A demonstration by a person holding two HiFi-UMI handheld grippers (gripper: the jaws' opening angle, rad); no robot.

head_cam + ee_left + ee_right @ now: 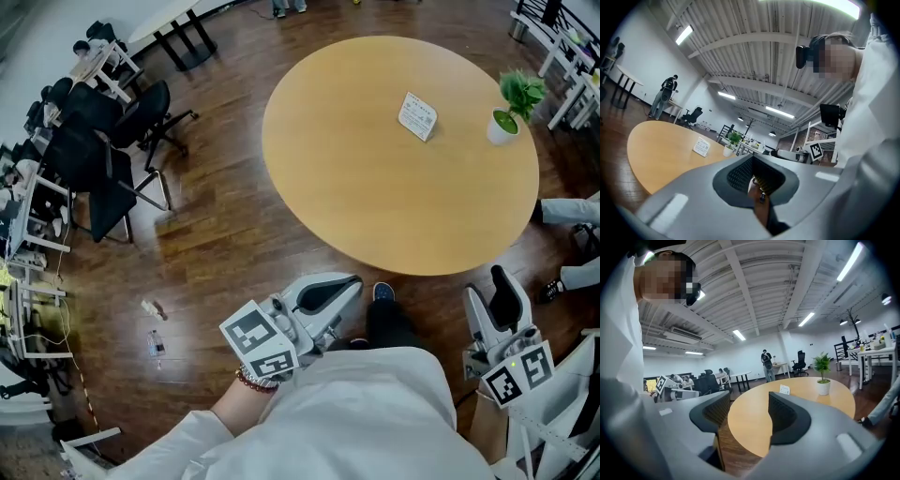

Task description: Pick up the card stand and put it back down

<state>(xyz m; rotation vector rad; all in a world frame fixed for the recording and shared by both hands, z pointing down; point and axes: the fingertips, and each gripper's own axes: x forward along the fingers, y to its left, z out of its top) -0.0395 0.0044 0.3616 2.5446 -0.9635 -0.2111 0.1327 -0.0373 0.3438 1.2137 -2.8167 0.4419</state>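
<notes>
The card stand (417,116) is a small white card that stands upright on the far right part of the round wooden table (375,206). It also shows far ahead in both gripper views (701,146) (784,389). Both grippers are held close to my body, short of the table's near edge and far from the card. My left gripper (354,279) (752,157) is shut with its jaw tips together and nothing in it. The right gripper (485,281) (749,397) is open, its jaws wide apart with only the table seen between them.
A small potted plant (511,108) stands on the table right of the card. Black office chairs (112,150) and desks fill the left. A bottle (155,345) lies on the wood floor. A seated person's legs (572,211) reach in at the right edge.
</notes>
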